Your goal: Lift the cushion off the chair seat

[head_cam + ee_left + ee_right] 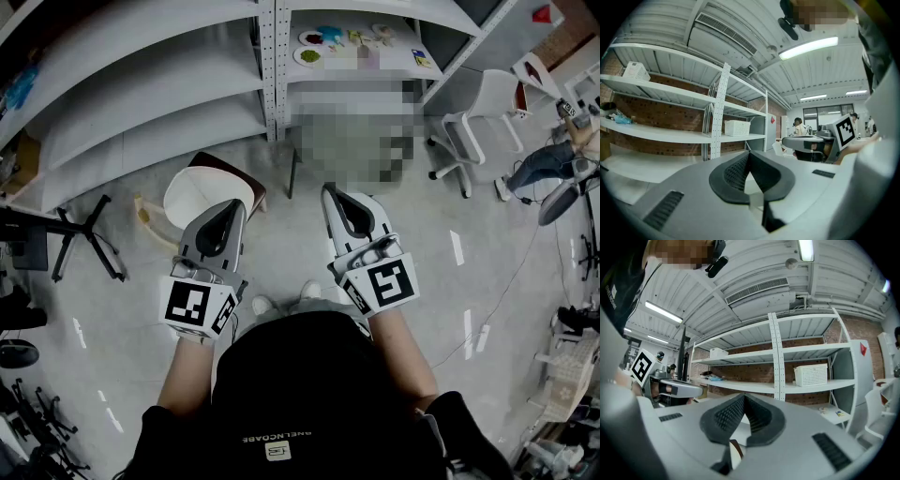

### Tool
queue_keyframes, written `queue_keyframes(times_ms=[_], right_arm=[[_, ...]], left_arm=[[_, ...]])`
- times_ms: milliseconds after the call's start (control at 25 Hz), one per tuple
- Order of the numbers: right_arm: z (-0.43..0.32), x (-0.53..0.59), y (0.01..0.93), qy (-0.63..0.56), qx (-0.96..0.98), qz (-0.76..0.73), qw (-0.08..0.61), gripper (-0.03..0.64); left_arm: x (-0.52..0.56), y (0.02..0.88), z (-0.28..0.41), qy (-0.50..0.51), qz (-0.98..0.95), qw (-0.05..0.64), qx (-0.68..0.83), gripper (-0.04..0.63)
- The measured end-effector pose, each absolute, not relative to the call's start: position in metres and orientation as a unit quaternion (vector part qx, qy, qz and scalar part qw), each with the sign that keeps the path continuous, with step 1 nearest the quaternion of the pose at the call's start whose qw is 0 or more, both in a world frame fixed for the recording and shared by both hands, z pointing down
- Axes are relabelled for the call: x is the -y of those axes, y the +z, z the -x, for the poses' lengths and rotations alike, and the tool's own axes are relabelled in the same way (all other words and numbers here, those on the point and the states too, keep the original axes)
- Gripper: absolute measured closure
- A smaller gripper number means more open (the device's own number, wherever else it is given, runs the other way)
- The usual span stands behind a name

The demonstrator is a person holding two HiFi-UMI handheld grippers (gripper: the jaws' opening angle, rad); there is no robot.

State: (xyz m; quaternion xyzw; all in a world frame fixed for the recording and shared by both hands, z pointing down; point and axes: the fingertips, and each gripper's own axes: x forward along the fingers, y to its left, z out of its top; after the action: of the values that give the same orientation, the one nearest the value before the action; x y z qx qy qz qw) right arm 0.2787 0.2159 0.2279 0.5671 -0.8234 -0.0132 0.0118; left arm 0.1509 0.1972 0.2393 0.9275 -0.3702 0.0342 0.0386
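Observation:
A round white cushion (190, 199) lies on a small chair with a dark brown seat (236, 172), on the floor ahead of me at the left in the head view. My left gripper (235, 202) is held level above the cushion's right edge, jaws shut and empty. My right gripper (327, 190) is level beside it, further right and apart from the chair, also shut with nothing held. In the left gripper view the left gripper (749, 153) points at the shelving with its dark pads together. The right gripper view shows the right gripper (744, 397) the same way.
White metal shelving (272, 66) stands just beyond the chair, with plates (310, 54) on a low shelf and a white basket (813, 375) higher up. A black stand (86, 242) is at the left. White chairs (489, 111) and a seated person (548, 161) are at the right.

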Motion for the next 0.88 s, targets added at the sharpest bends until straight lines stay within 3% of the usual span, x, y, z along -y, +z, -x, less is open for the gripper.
queue_keyframes(times_ms=[320, 880], right_arm=[[-0.300, -0.217, 0.231, -0.009, 0.830, -0.558, 0.015, 0.609], [-0.339, -0.223, 0.237, -0.003, 0.858, -0.514, 0.014, 0.609]], left_arm=[[-0.198, 0.239, -0.175, 0.020, -0.927, 0.075, 0.367, 0.584], [-0.216, 0.240, -0.228, 0.043, -0.917, 0.029, 0.395, 0.583]])
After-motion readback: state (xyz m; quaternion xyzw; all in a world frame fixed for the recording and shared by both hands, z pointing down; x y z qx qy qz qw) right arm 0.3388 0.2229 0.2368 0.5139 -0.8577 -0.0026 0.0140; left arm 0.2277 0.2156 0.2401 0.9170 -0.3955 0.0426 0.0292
